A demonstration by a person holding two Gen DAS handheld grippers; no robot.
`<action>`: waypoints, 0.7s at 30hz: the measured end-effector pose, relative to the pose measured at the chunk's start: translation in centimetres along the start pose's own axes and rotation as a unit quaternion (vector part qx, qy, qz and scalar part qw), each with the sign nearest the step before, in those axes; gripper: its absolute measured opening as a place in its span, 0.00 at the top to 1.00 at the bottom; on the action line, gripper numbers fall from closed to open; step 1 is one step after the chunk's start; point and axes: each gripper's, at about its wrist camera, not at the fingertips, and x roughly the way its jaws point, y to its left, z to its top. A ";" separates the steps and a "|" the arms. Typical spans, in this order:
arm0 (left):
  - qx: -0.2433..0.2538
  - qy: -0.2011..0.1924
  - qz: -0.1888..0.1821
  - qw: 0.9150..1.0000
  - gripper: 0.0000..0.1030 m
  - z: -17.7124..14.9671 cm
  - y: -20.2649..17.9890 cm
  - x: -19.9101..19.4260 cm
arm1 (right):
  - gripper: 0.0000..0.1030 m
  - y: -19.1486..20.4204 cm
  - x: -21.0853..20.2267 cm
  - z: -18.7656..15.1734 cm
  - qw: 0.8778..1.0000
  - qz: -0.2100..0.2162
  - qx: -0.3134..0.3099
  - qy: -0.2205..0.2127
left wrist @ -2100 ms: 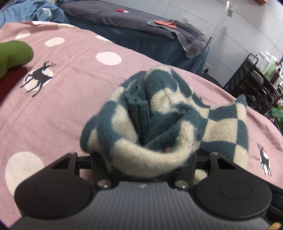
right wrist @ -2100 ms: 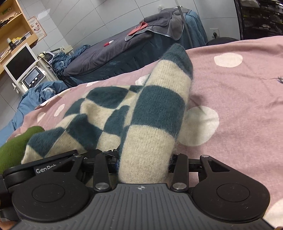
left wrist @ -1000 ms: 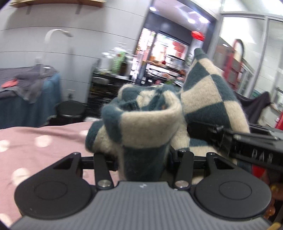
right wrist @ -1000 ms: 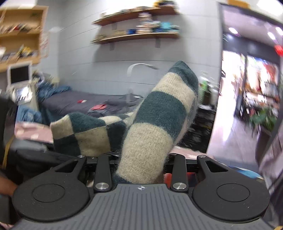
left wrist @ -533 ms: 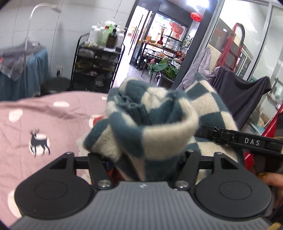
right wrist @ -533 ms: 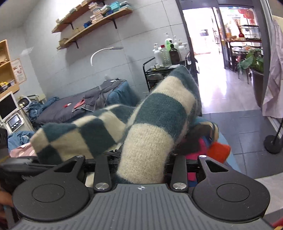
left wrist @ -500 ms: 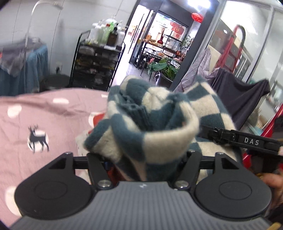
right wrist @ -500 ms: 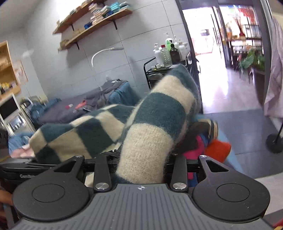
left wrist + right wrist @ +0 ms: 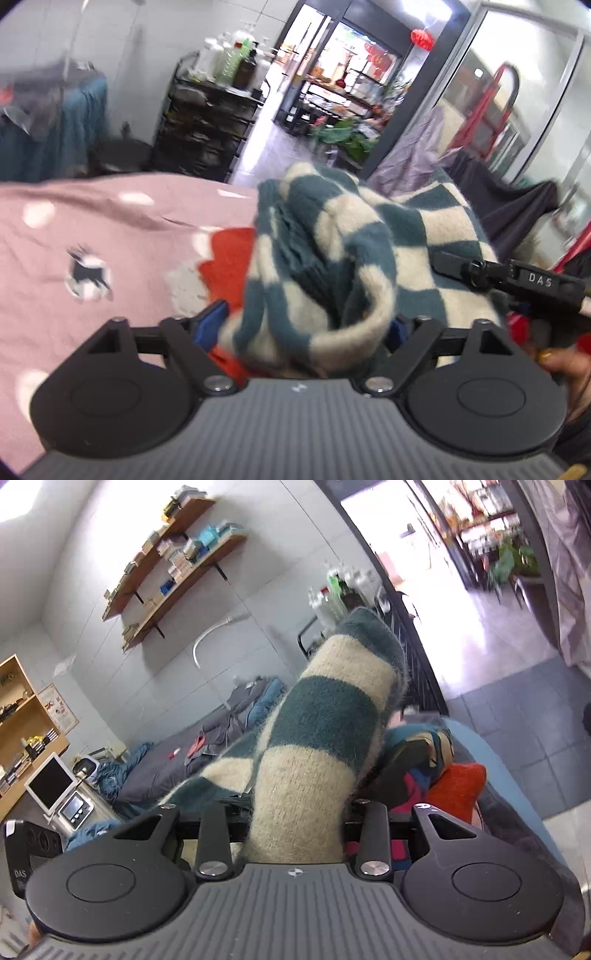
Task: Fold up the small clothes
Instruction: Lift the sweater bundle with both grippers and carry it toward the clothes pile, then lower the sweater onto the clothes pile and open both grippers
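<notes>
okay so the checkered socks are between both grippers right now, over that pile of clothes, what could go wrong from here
1. The left gripper is opening, and the rolled cuff of the socks bulges loosely between its fingers: the roll may spring undone.
2. The right gripper's jaws are closing on the socks' other end; a pull from it could drag the bundle askew.
3. Below lies an uneven pile with an orange garment: the bundle may tip or roll off.

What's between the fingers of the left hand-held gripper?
The checked sock, loose as the jaws open; under it, orange cloth. Left wrist view.

Teal-and-cream checked sock (image 9: 332,251), pink white-dotted bedspread (image 9: 110,221) with deer
</notes>
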 end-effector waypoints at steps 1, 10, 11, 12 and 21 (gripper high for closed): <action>-0.008 0.008 -0.002 1.000 0.13 -0.2 0.5 0.3 | 0.38 -0.2 0.6 -0.2 1.000 -0.017 -0.008 0.005; -0.038 0.032 -0.013 0.999 0.00 -1.2 5.4 0.3 | 0.03 0.1 0.3 -1.6 0.999 -0.038 -0.023 -0.007; -0.033 0.031 -0.003 0.999 0.00 -0.9 5.7 0.1 | 0.00 0.6 0.0 -1.5 0.998 -0.049 -0.038 -0.008; -0.031 0.032 0.006 0.999 0.00 -0.6 6.0 -0.3 | 0.00 1.0 -0.4 -1.5 0.997 -0.062 -0.052 -0.012; 0.241 -0.042 0.164 0.956 0.00 1.0 -1.2 -5.7 | 0.00 6.1 -4.4 -0.5 0.972 -0.159 -0.175 -0.016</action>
